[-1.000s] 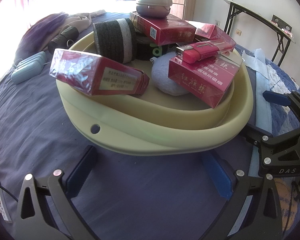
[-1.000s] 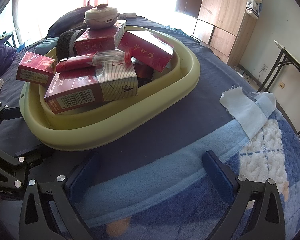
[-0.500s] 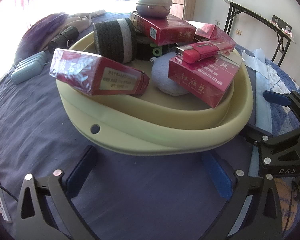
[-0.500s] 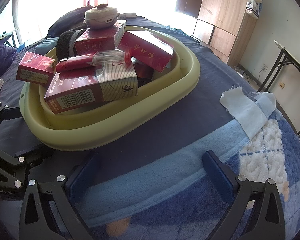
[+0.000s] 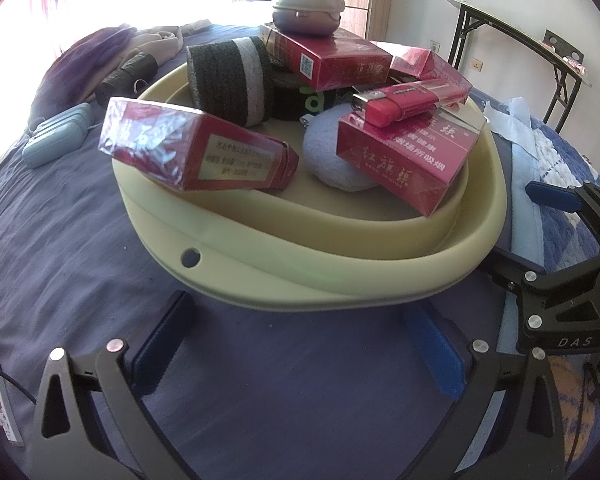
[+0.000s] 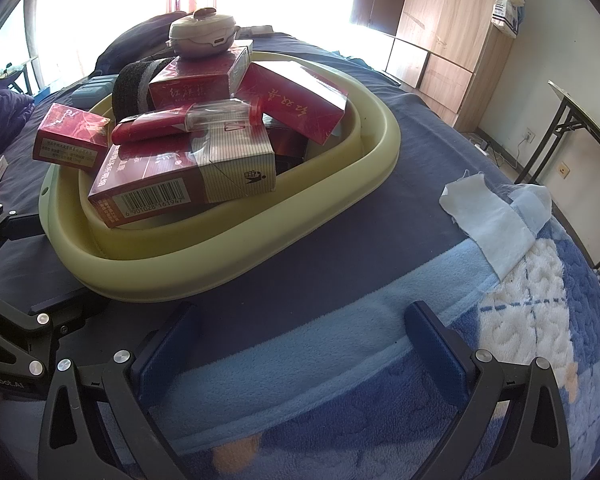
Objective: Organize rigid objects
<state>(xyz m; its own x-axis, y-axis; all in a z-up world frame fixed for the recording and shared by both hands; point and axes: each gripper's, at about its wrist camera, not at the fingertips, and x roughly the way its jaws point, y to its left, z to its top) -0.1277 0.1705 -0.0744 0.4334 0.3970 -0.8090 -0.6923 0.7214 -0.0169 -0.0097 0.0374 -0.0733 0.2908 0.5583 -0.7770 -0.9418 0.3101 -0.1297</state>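
On the bed, at 12 o'clock from both my tongs, sits the pale yellow basin (image 5: 340,276), already heaped with rigid things. My left tongs (image 5: 300,344) hang wide open over the dark blue blanket (image 5: 60,216), gripping nothing; my right tongs (image 6: 304,340) are equally spread and empty above the lighter blue stripe of the bedcover.

Inside the basin I count at least 4 red cigarette packs, 1 of them (image 5: 188,148) tipped over the rim at 10 o'clock in the left view. A red lighter (image 5: 408,102) lies on top of another pack, a black-and-grey roll (image 5: 230,80) stands toward 11 o'clock, and a small rounded grey case (image 5: 306,6) crowns the pile at 12 o'clock.

I judge the gathering mostly done. Outside the basin, a light blue case (image 5: 56,138) at 9 o'clock and a dark roll (image 5: 126,76) beyond it may yet belong inside; the white cloth scrap (image 6: 492,220) is soft, so probably not mine to sort.
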